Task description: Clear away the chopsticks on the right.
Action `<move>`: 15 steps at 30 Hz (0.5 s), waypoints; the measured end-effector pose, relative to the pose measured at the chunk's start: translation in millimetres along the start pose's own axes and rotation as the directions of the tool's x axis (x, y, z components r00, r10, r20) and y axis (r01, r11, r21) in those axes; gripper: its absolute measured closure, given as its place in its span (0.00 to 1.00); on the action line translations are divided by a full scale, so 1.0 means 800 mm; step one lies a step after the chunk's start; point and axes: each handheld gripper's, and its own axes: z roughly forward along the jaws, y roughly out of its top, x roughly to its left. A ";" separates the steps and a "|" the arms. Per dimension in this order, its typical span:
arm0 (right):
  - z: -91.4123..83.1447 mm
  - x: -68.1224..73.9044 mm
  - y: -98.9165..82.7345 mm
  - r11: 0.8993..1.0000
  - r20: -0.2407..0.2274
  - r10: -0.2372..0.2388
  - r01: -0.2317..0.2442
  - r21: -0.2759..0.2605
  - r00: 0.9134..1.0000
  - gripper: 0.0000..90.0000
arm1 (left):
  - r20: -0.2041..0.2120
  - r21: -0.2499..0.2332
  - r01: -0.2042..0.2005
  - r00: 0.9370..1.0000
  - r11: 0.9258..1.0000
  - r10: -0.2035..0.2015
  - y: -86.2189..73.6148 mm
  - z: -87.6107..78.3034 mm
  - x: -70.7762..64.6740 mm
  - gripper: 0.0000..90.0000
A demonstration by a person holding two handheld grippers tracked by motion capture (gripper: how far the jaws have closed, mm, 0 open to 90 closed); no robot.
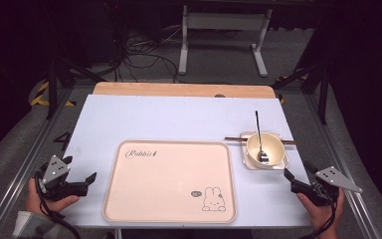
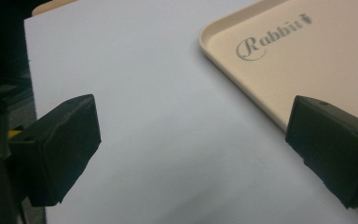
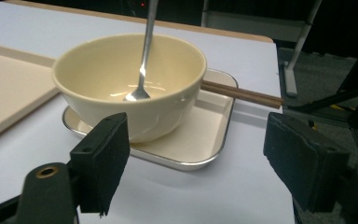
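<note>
Right gripper [image 1: 295,180] sits at the table's near right edge, jaws spread wide with nothing between them — the cream bowl [image 3: 129,81], spoon [image 3: 143,60] inside, stands on a small square tray [image 3: 200,140] just ahead, apart from the jaws.

High view overhead; claw views low, close; tray [image 1: 169,199] shared.

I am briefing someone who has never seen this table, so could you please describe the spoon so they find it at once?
Start at the big beige tray with the rabbit drawing, then look just past its right edge to the cream bowl on a small square dish. The spoon stands in that bowl, shiny metal, unlike the brown chopsticks lying flat behind it.
</note>
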 end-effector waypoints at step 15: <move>0.021 -0.035 0.029 0.997 -0.038 0.075 -0.075 0.005 0.996 0.54 | 0.110 -0.035 -0.028 0.993 0.999 0.031 -0.015 0.008 -0.033 0.16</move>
